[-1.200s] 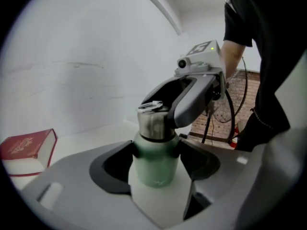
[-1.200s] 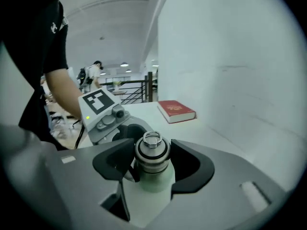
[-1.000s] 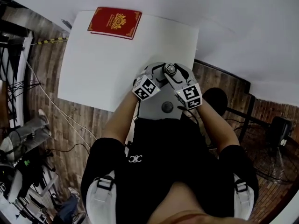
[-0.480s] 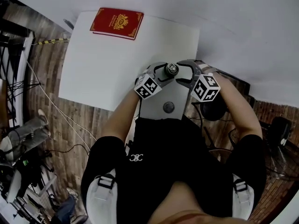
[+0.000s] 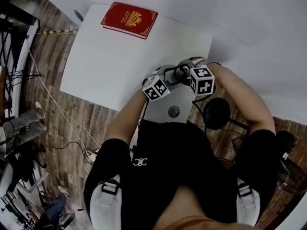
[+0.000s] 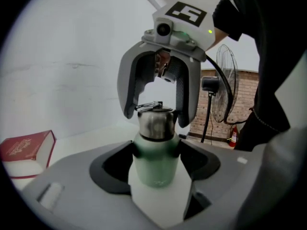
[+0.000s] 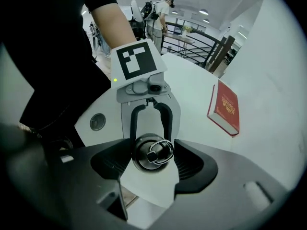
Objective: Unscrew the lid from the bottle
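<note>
**Right gripper** [image 7: 153, 150], pointing steeply down, is straddling the metal lid [image 6: 156, 122]. Its jaws have just been opening and are standing apart on either side of the lid, not pressing on it. **Left gripper** [image 6: 157, 151] is clamping the green bottle [image 6: 155, 166] just below the lid, holding it upright over the near right corner of the white table [image 5: 110, 66]. A red book [image 5: 129, 19] is lying at the table's far edge, well apart.
</note>
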`<action>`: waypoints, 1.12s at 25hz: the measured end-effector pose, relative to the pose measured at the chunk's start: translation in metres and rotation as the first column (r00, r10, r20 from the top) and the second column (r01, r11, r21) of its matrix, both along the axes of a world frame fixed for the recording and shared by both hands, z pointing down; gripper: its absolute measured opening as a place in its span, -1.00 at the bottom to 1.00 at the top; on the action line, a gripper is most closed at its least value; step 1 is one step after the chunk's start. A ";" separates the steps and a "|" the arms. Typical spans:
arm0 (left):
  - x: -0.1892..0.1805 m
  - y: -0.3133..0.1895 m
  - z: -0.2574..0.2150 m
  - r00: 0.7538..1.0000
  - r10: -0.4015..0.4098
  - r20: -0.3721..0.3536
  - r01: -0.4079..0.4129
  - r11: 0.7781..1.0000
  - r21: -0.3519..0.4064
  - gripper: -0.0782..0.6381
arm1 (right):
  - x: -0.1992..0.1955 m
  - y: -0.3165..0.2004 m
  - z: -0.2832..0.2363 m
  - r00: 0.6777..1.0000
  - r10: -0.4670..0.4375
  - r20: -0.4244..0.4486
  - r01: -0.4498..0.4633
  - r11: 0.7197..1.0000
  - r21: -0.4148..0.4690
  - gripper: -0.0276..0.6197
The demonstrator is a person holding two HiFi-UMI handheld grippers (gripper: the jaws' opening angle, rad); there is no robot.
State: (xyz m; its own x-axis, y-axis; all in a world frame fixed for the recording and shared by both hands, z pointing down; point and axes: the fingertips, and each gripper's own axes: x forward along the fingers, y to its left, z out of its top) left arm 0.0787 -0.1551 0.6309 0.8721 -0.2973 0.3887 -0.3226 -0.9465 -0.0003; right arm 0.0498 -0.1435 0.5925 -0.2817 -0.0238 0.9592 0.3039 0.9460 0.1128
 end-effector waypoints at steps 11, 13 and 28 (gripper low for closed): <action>-0.002 -0.002 0.001 1.000 0.014 -0.015 -0.014 1.000 -0.003 0.22 | 0.007 0.004 0.008 0.836 -0.508 -0.206 0.536 0.836 0.114 -0.08; -0.002 -0.002 0.001 1.000 0.016 -0.013 -0.016 1.000 -0.003 0.22 | 0.006 0.005 0.009 0.793 -0.559 -0.244 0.598 0.790 0.135 -0.08; -0.004 -0.003 0.004 1.000 0.012 -0.019 -0.012 1.000 -0.011 0.22 | 0.033 -0.028 -0.028 0.054 0.876 0.479 -0.782 0.335 -0.526 -0.07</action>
